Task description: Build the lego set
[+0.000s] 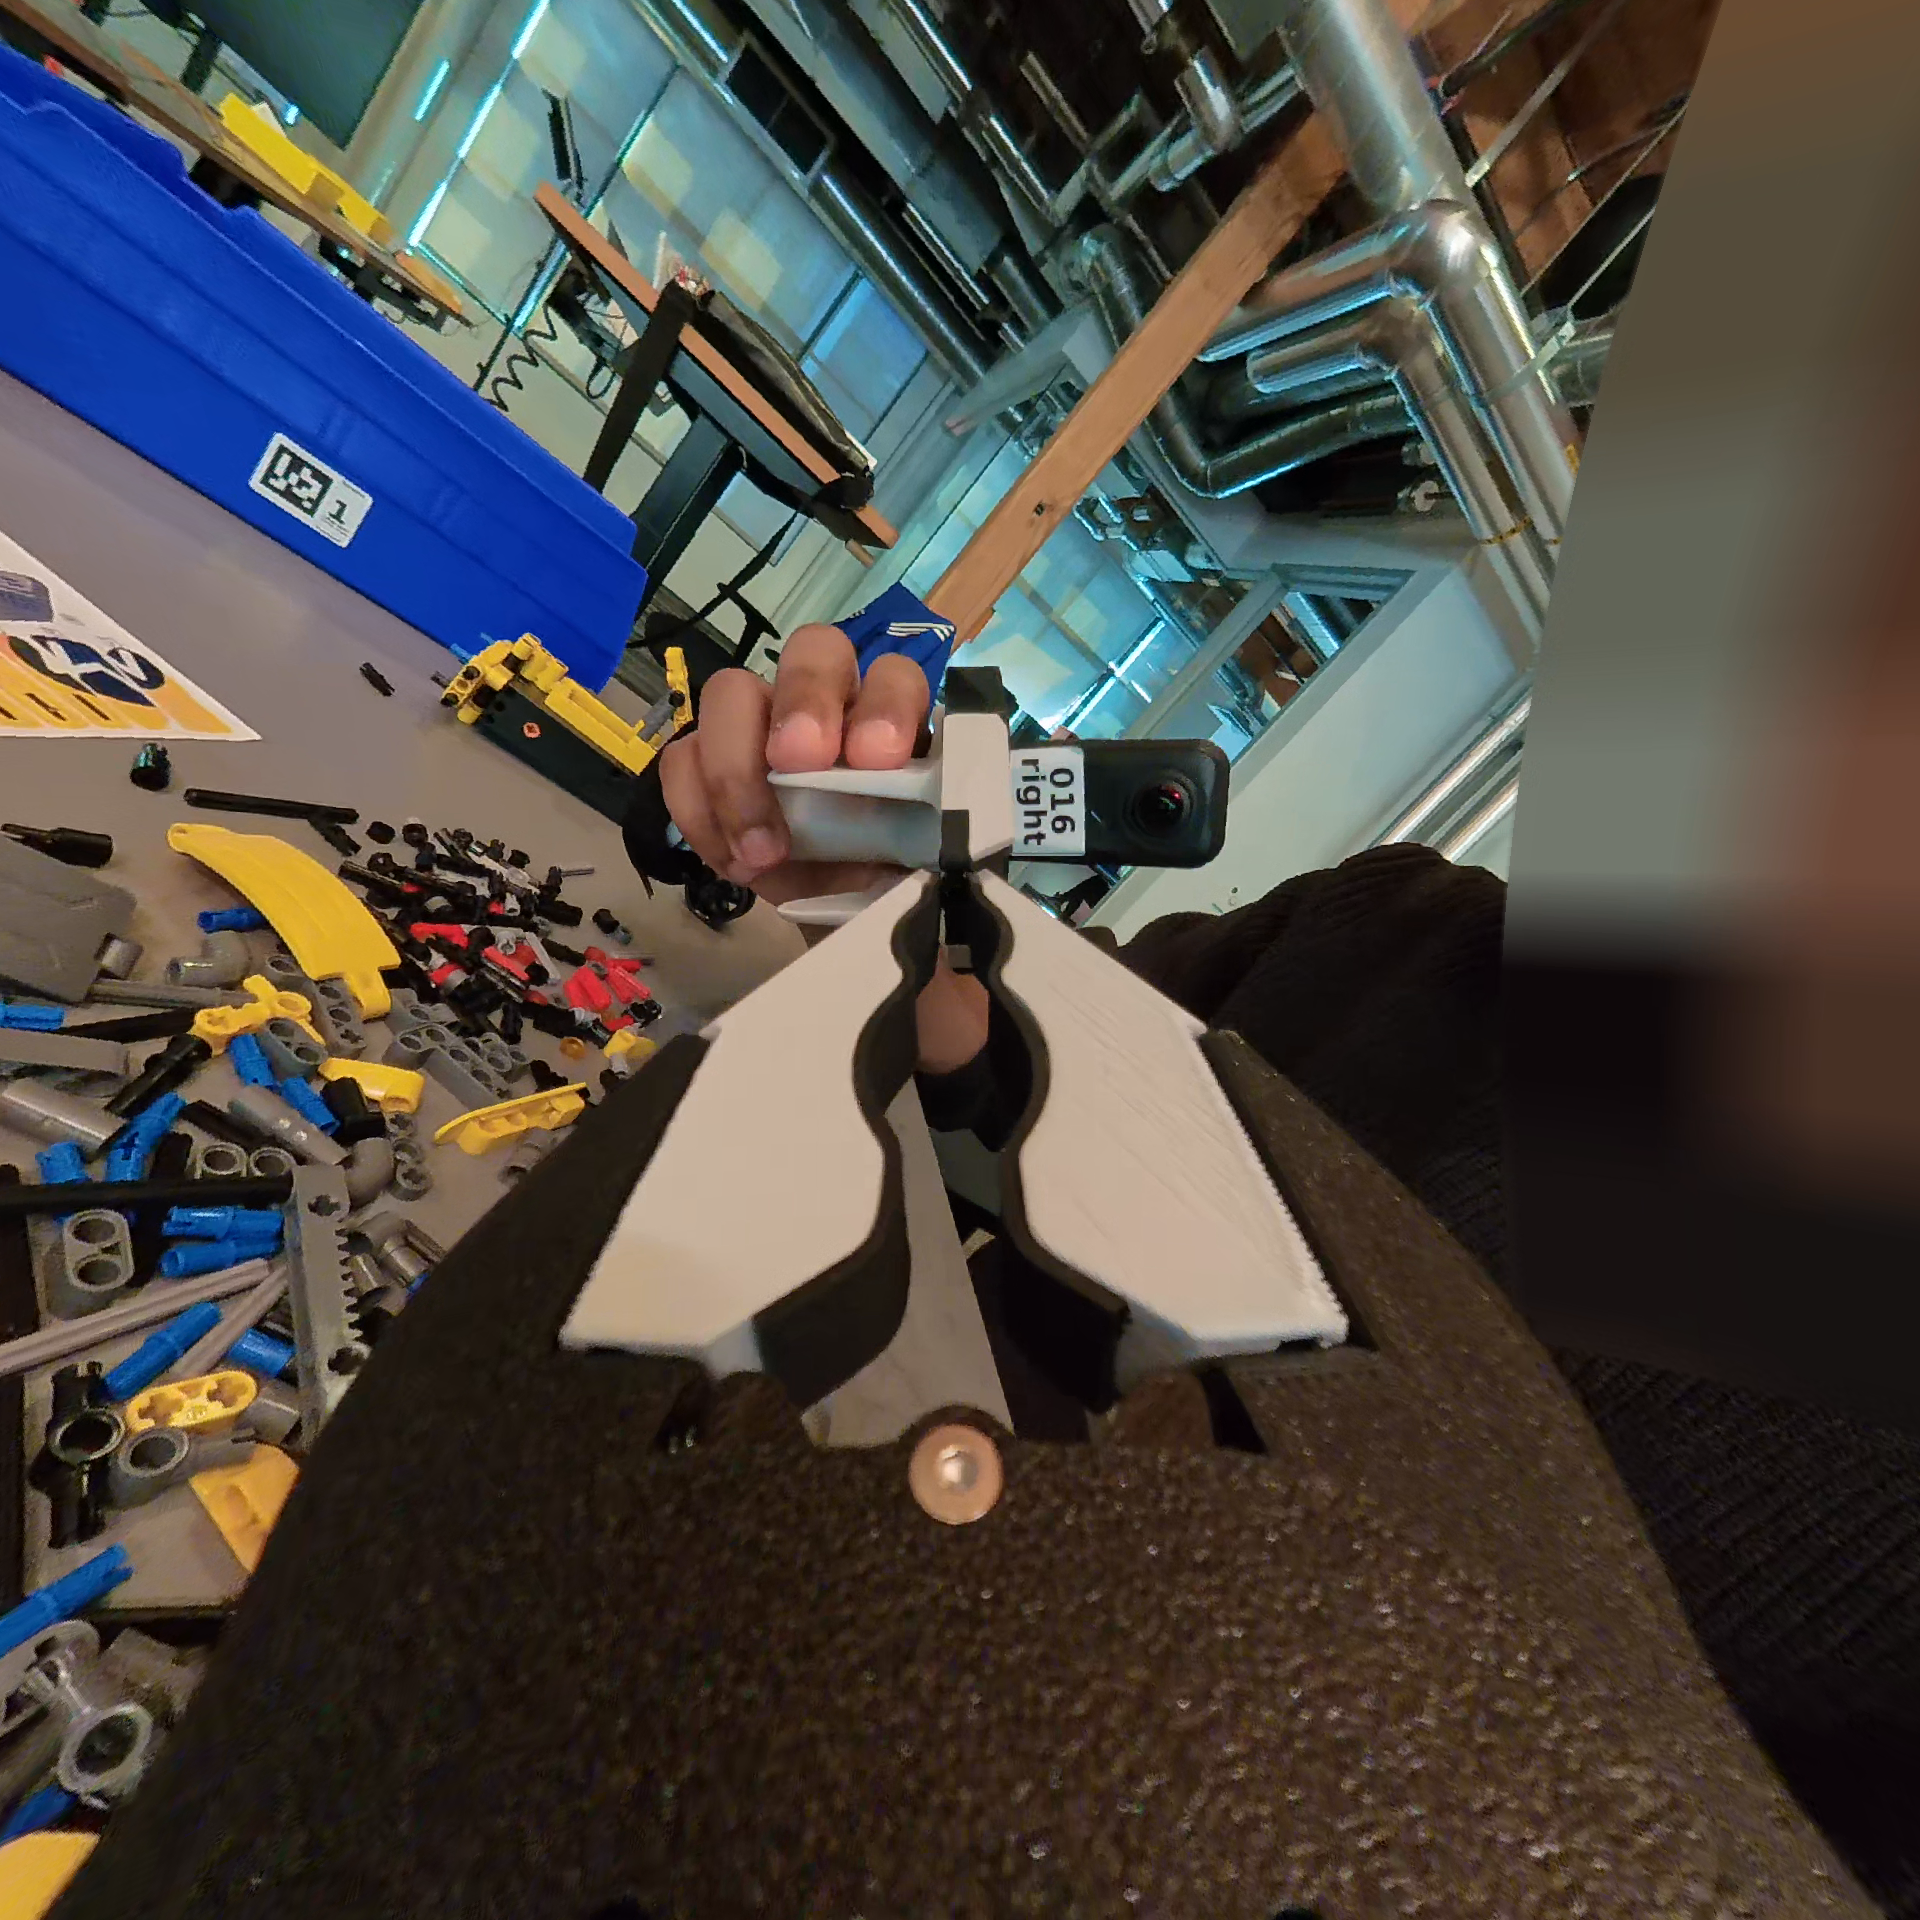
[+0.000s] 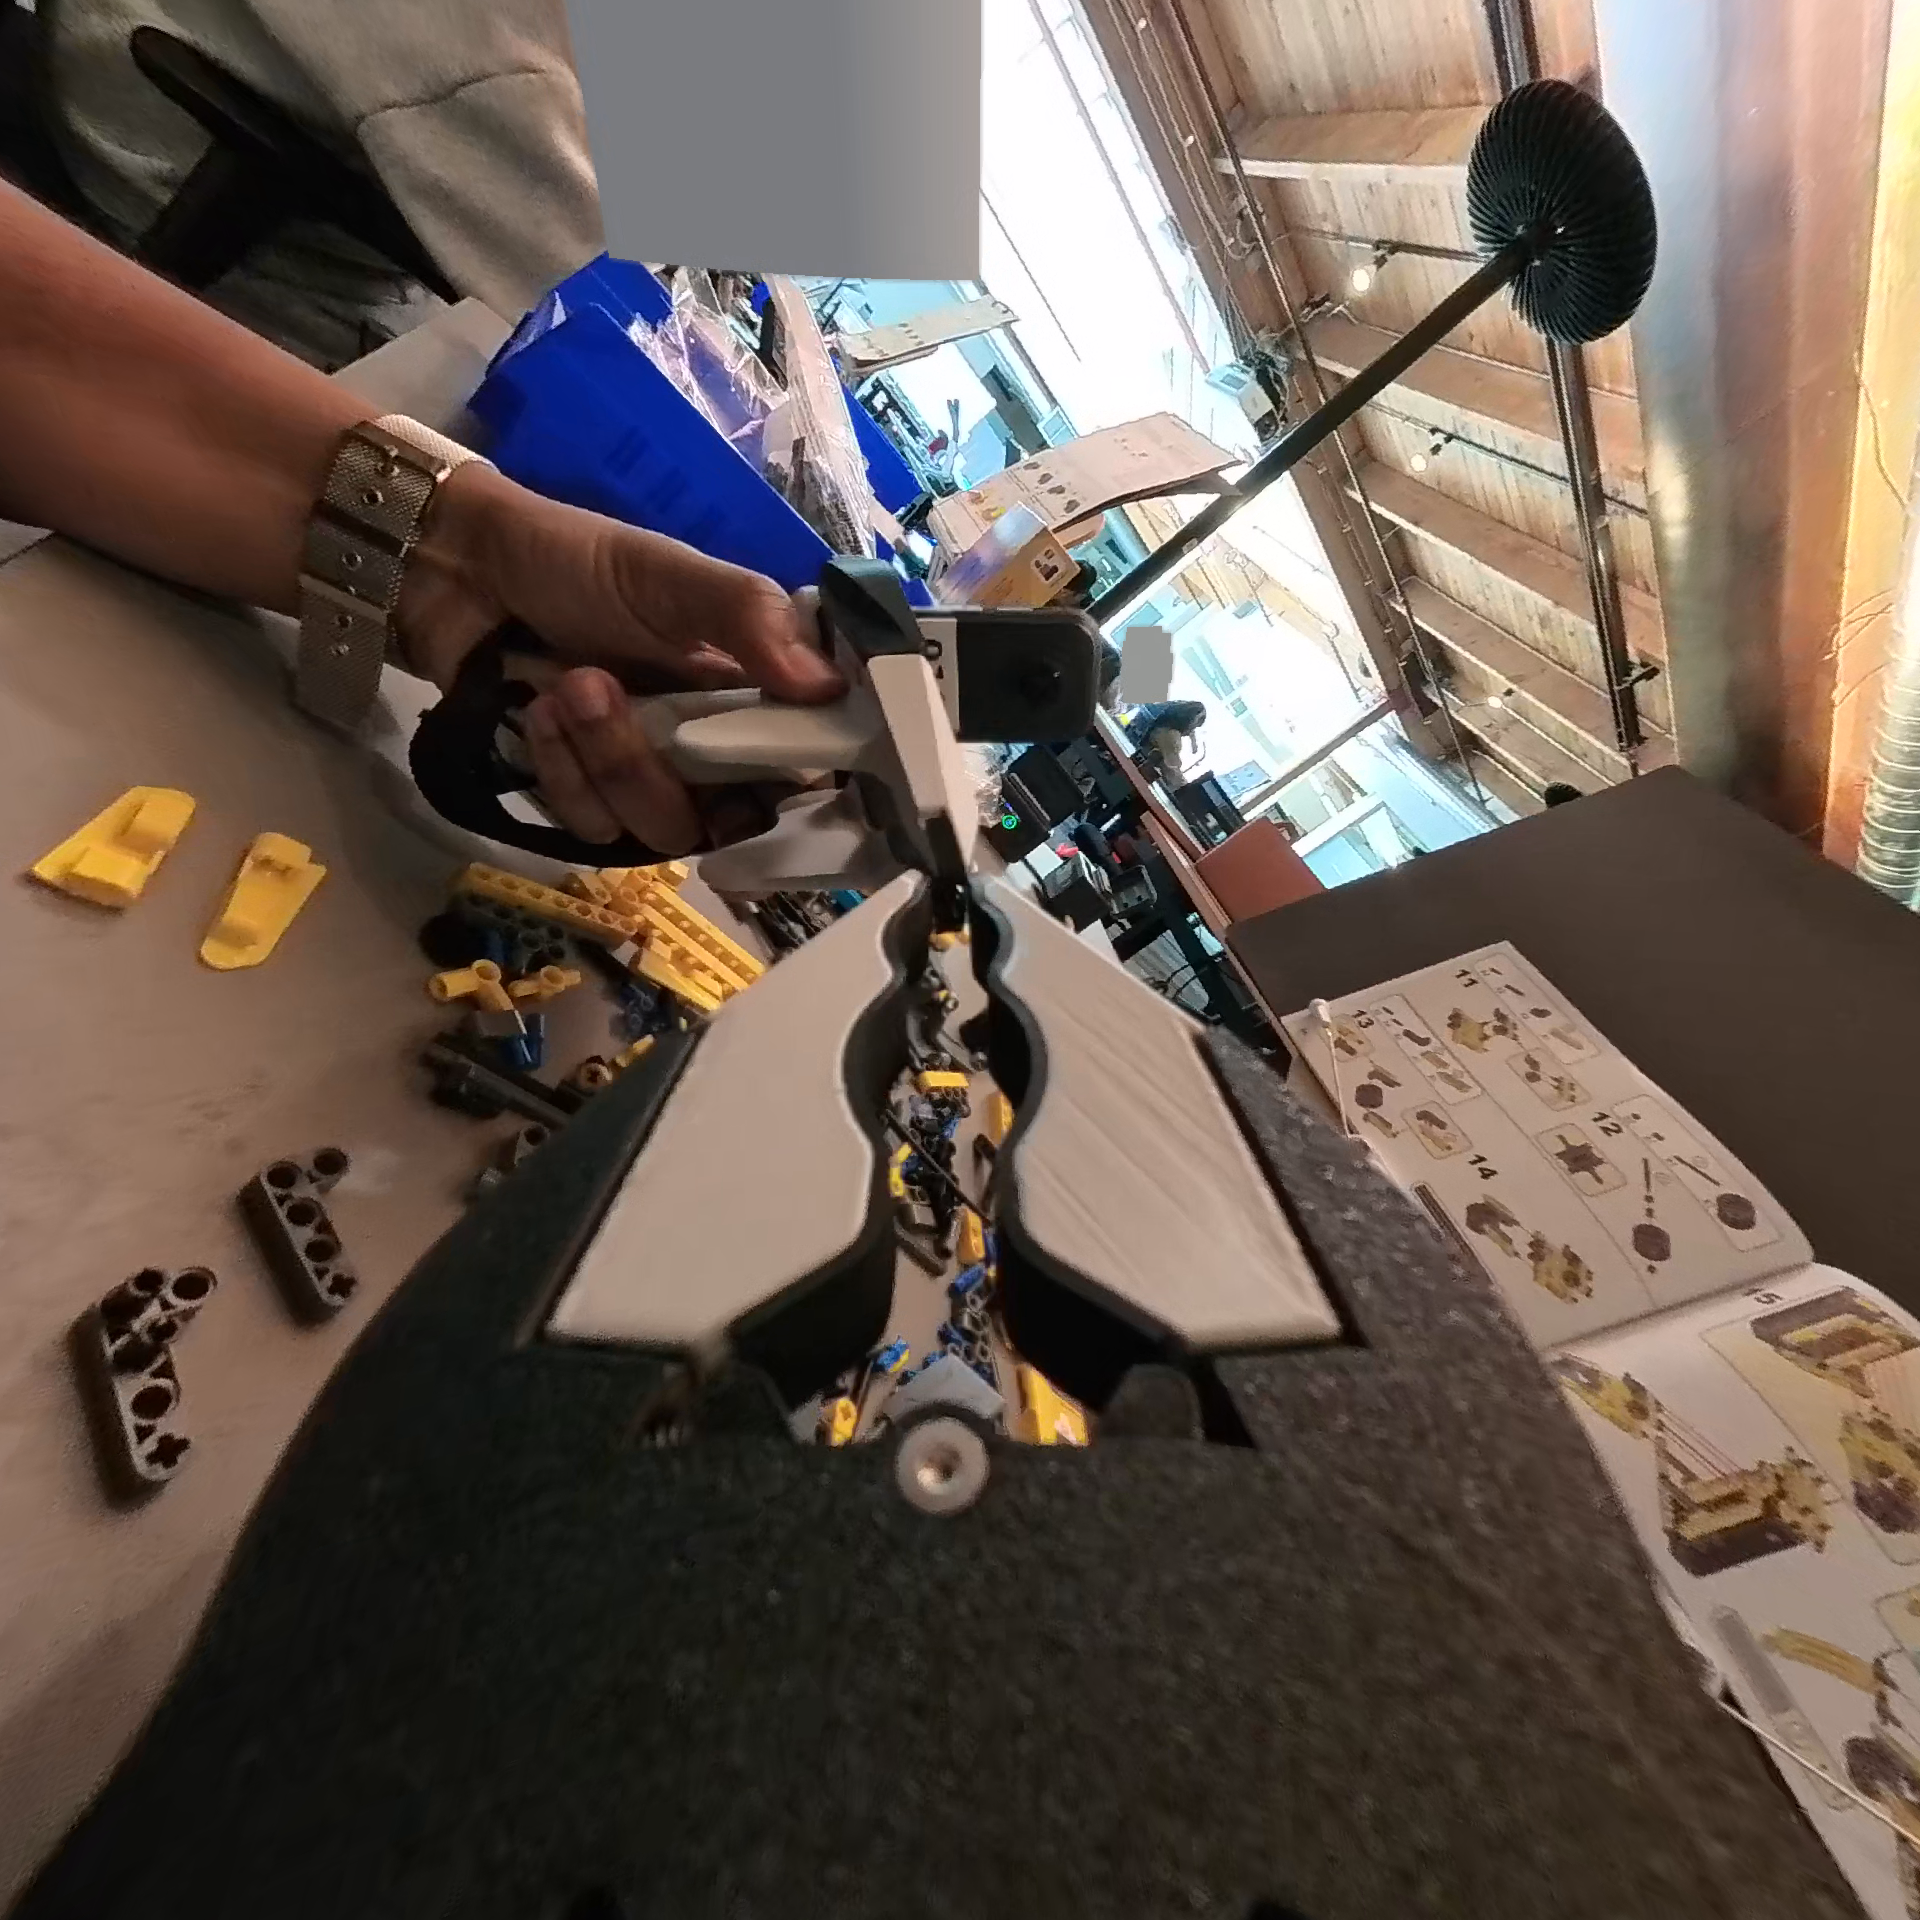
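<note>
My left gripper [image 1: 951, 883] and my right gripper [image 2: 948, 894] are held above the grey table [image 1: 260, 644], pointing at each other tip to tip. Each one's jaws are closed down to a narrow gap at the tips. A small black part [image 1: 954, 930] is pinched there. It also shows in the right wrist view [image 2: 948, 906]; its shape is too small to tell. In the left wrist view the right gripper [image 1: 954, 857] is held by a hand [image 1: 810, 748]. In the right wrist view the left gripper [image 2: 951, 868] is held by a hand [image 2: 623, 623] with a metal mesh wristband.
A pile of yellow, blue, grey, black and red building parts [image 1: 312, 1091] lies on the table, with a yellow part-built model [image 1: 551, 696] and a blue bin [image 1: 312, 343] behind. Two yellow panels [image 2: 114, 842], dark grey beams [image 2: 301, 1236] and an open instruction booklet [image 2: 1507, 1143] lie nearby. Left and right tips are no more than a few centimetres apart.
</note>
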`<state>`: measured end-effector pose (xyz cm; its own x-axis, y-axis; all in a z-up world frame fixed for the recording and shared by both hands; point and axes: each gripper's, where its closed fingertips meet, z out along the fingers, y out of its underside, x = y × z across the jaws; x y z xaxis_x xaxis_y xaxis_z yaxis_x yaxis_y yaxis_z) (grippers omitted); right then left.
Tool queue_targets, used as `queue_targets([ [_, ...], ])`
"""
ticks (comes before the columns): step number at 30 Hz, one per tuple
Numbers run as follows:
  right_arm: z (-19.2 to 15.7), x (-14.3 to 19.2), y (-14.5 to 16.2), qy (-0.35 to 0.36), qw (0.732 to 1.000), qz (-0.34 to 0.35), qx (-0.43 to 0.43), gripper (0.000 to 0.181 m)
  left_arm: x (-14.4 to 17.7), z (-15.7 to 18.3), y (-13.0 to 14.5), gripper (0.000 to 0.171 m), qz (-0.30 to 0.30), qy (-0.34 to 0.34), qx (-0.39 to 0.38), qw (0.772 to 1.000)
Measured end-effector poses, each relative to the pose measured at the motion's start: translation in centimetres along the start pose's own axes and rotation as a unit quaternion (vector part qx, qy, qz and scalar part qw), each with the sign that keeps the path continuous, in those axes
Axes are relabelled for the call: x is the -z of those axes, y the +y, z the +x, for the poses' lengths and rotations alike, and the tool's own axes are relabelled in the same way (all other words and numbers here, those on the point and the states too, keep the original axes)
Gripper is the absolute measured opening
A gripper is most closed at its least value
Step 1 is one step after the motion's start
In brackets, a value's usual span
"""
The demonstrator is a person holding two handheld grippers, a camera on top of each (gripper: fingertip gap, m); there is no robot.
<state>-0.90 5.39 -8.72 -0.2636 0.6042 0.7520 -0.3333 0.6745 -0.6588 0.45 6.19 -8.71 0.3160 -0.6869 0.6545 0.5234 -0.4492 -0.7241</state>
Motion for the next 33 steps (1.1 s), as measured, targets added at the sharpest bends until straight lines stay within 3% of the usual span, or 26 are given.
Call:
queue_targets([
  [11,-0.70,0.64,-0.08,-0.055,0.997,0.006,-0.045,0.006,-0.39,0.03,0.81,0.004,-0.024,0.001,-0.001,1.000],
  [33,-0.67,0.84,-0.36,-0.060,0.997,0.014,-0.045,0.005,-0.45,0.31,0.81,0.004,-0.024,0.011,-0.001,1.000],
])
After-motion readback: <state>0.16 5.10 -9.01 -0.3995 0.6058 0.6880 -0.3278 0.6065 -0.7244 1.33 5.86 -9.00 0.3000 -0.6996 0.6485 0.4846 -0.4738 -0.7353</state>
